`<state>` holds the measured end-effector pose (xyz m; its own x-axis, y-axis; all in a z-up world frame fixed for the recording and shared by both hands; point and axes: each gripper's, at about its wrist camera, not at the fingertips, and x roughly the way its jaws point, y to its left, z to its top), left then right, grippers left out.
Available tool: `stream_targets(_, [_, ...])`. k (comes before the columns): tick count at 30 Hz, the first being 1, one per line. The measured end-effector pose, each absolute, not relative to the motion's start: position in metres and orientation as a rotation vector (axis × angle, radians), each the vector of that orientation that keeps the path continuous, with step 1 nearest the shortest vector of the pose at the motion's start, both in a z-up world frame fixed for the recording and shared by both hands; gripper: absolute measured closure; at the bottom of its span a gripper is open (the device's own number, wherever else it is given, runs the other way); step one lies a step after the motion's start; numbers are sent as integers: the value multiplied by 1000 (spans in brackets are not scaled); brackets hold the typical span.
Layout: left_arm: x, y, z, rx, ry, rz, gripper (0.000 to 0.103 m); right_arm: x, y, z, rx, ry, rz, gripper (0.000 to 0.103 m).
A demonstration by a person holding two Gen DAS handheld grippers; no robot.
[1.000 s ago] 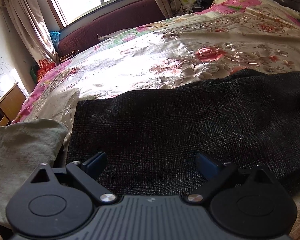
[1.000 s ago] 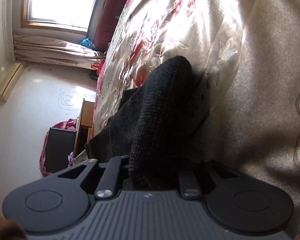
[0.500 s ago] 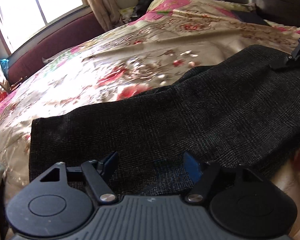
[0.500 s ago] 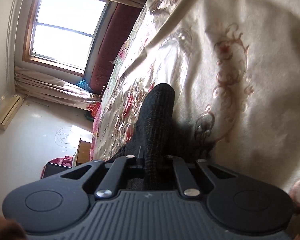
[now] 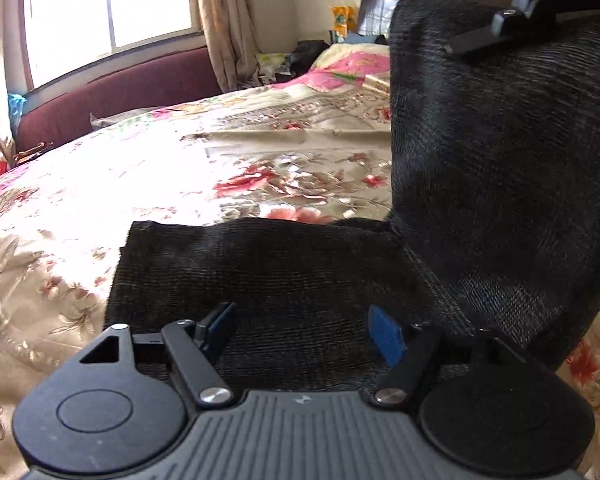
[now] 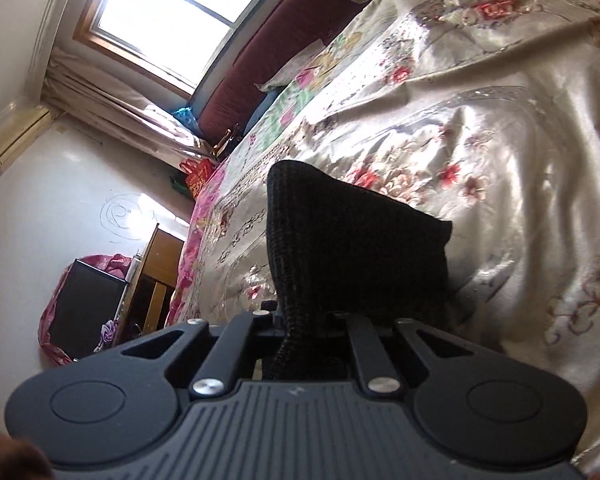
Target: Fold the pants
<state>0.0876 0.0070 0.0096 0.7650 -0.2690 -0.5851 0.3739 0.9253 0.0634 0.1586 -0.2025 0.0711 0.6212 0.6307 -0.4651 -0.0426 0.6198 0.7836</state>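
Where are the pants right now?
In the left wrist view, the black pants lie on the floral bedspread ahead of the open left gripper, their right end lifted upright by the right gripper.

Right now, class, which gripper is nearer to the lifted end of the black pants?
Right. The right gripper is clamped on the raised end of the black pants; the left gripper hovers open over the flat part, apart from that end.
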Motion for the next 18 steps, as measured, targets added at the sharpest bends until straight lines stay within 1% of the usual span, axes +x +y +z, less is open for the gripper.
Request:
stream_targets(4, [87, 46, 11, 87, 573, -309, 18, 179, -142, 56, 750, 894, 404, 94])
stream_targets(9, [100, 92, 0, -8, 612, -237, 18, 190, -80, 17, 676, 1015, 336, 94])
stream_targets(13, [108, 120, -6, -116, 638, -215, 18, 195, -60, 5, 642, 1027, 262, 93])
stream_targets(15, [110, 128, -10, -137, 648, -212, 18, 196, -53, 4, 629, 1029, 242, 90])
stream_targets(18, [115, 130, -15, -139, 669, -222, 17, 198, -46, 8, 594, 1025, 226, 88])
